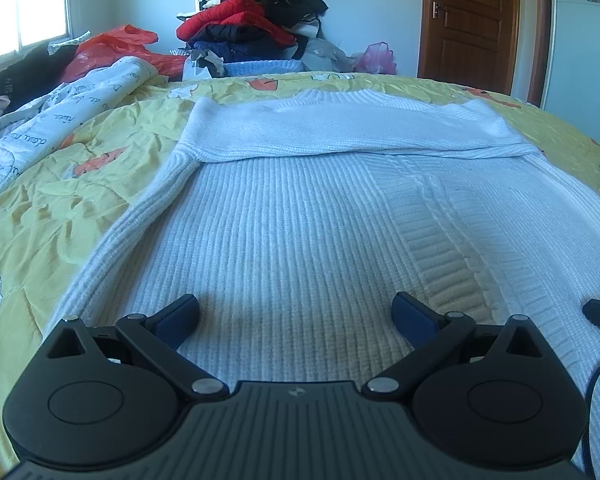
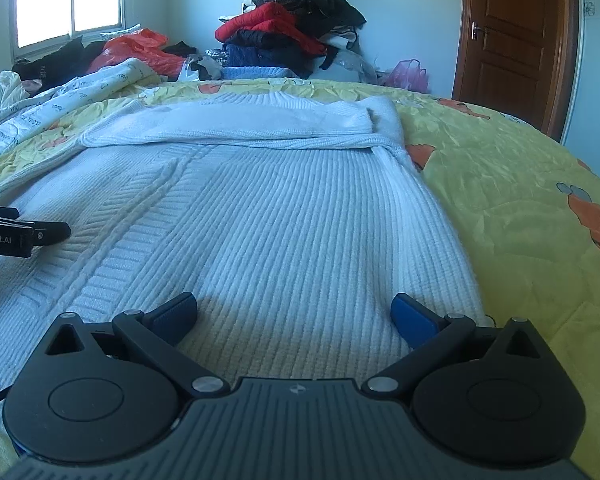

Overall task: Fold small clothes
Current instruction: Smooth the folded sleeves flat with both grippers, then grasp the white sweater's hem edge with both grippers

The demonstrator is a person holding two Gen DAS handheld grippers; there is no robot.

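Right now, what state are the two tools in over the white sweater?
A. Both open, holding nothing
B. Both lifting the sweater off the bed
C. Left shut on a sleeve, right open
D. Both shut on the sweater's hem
A: the left tool and right tool both have fingers spread wide over the white sweater, which lies flat with nothing between them.

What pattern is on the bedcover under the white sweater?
Yellow bedcover with orange cartoon prints, clearest in the right wrist view.

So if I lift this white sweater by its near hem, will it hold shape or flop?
Likely flop: the white knit sweater lies limp on the yellow bedspread, its sleeves already folded flat across the chest. The chunky ribbing suggests some weight, so it may sag and stretch between the left gripper and the right gripper.
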